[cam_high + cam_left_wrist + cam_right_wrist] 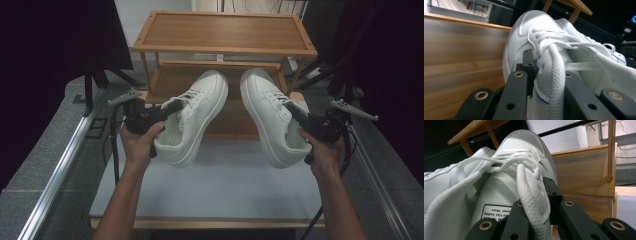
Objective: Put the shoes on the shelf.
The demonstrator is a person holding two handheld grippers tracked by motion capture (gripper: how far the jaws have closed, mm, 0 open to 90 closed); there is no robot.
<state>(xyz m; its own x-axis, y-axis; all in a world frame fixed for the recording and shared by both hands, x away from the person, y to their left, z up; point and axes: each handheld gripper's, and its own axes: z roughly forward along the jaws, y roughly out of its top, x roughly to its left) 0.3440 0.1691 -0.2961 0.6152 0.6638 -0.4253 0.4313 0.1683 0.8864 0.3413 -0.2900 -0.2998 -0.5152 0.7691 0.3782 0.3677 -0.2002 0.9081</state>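
The left claw [172, 106] is closed on the left shoe [192, 117] at its laced collar, the right claw [295, 112] likewise on the right shoe [272, 117]; both shoes are held above the table's [210, 185] far edge, toes toward the wooden rack [225, 47]. Toes should be entered level, together. A tongue label [495, 212] is seen from the right gripper view, the spacing from above.

Overhead light is brightening the white table [225, 185] and wooden shoe rack [225, 32], while the corners are falling into darkness. Glare is washing out the white sneakers' [534, 27] toes. Nearby black jaws and laces are blurring softly in both gripper views.
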